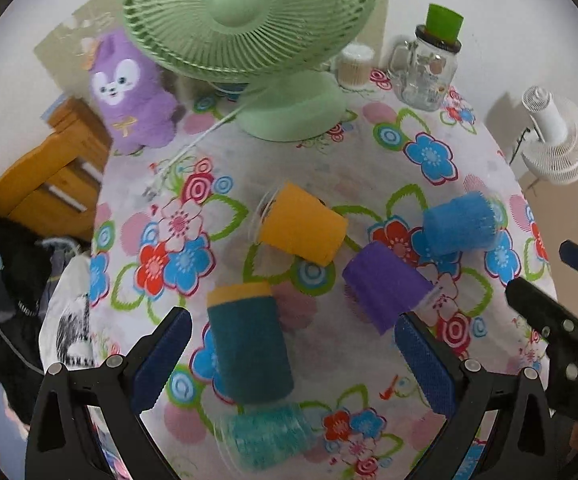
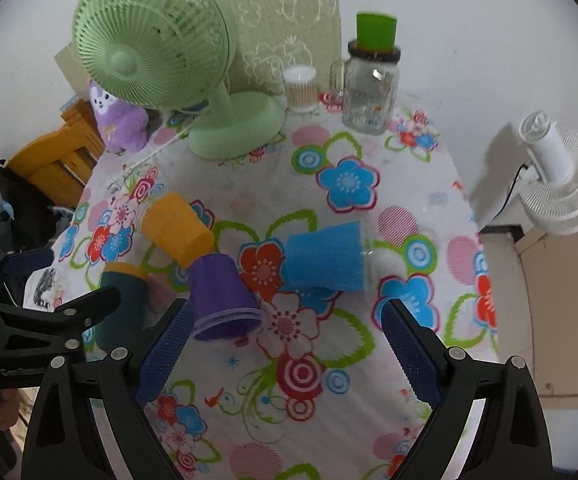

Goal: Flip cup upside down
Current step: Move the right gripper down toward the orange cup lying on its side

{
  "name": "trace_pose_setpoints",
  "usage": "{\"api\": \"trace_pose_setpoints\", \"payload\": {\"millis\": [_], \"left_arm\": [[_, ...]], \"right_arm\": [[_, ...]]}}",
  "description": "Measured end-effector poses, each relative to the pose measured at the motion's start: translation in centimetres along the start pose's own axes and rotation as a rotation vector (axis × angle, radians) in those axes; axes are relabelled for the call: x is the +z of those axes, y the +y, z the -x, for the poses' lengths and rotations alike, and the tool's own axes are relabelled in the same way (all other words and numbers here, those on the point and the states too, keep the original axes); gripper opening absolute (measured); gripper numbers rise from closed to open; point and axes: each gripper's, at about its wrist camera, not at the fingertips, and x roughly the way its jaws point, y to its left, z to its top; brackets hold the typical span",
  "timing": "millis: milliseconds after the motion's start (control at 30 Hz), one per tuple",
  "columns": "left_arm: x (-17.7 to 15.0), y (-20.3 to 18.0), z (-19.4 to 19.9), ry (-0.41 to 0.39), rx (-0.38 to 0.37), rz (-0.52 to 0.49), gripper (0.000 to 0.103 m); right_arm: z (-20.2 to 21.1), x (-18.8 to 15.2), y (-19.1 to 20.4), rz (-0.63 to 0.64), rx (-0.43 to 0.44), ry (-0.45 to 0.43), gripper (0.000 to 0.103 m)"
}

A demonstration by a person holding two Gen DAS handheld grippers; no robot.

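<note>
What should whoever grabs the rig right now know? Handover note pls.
Left gripper: open, empty, straddling the dark teal cup without clamping it.
Right gripper: open, empty, above the tablecloth, with the purple cup just ahead of its left finger.
Cups: orange cup, blue cup, purple cup and dark teal cup all lie tipped on their sides mid-table. A light teal cup lies nearest the left camera, blurred.
Done: no cup among these stands upside down.
Left: grasp a cup, likely the dark teal one, and set it rim down.
</note>
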Motion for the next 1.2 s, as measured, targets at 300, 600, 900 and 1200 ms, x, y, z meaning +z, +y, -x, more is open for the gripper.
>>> {"api": "trace_pose_setpoints", "payload": {"millis": [300, 600, 900, 1200], "left_arm": [[2.3, 0.2, -4.6, 0.038, -0.009, -0.107, 0.103], [4.2, 0.0, -8.9, 0.094, -0.046, -0.188, 0.102], [5.0, 0.1, -13.0, 0.159, -0.092, -0.209, 0.100], [5.1, 0.0, -12.3, 0.093, -0.118, -0.215, 0.086]], "right_arm": [[-4.1, 0.9, 0.8, -0.046, -0.031, 0.057, 0.096], [-7.5, 2.2, 1.1, -0.072, -0.050, 0.091, 0.096], [-9.9, 2.4, 1.4, -0.086, -0.071, 0.127, 0.096], [-9.8, 2.6, 1.3, -0.089, -0.067, 0.121, 0.096]]}}
